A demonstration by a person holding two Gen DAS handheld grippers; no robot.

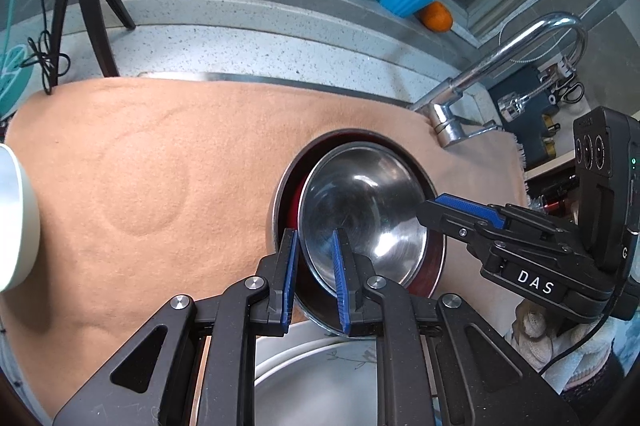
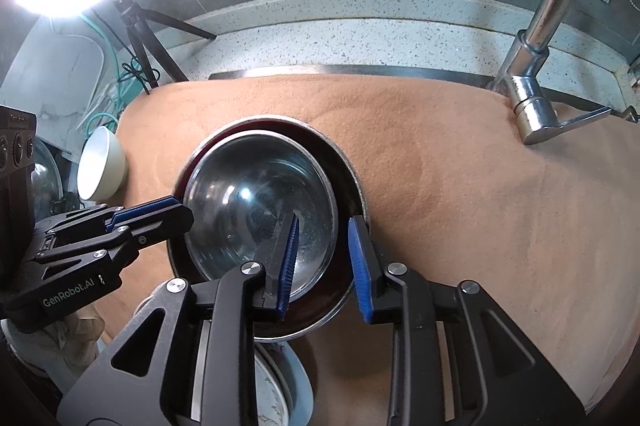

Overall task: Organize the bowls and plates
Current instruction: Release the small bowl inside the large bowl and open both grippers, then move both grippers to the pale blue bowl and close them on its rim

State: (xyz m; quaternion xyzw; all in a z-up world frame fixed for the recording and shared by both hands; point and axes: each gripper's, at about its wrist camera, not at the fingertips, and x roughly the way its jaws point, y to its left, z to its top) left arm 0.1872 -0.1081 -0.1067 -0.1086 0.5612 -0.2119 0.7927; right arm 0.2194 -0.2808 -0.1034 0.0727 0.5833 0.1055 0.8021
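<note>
ribbed blue claw (image 1: 316, 282) pinches shiny steel bowl (image 1: 368, 201).

You see a shiny, smooth metal bowl (image 2: 260, 209) on a soft, fuzzy orange cloth (image 2: 460, 185). The table (image 2: 360, 33) looks like speckled stone.

Cloth (image 2: 460, 185) right of nested bowls (image 2: 260, 201) open; faucet (image 2: 532, 65) blocks rear.

Silver bowl (image 2: 260, 209) in dark-red bowl (image 2: 352, 181), tan cloth (image 2: 460, 185), blue-padded claws.
</note>
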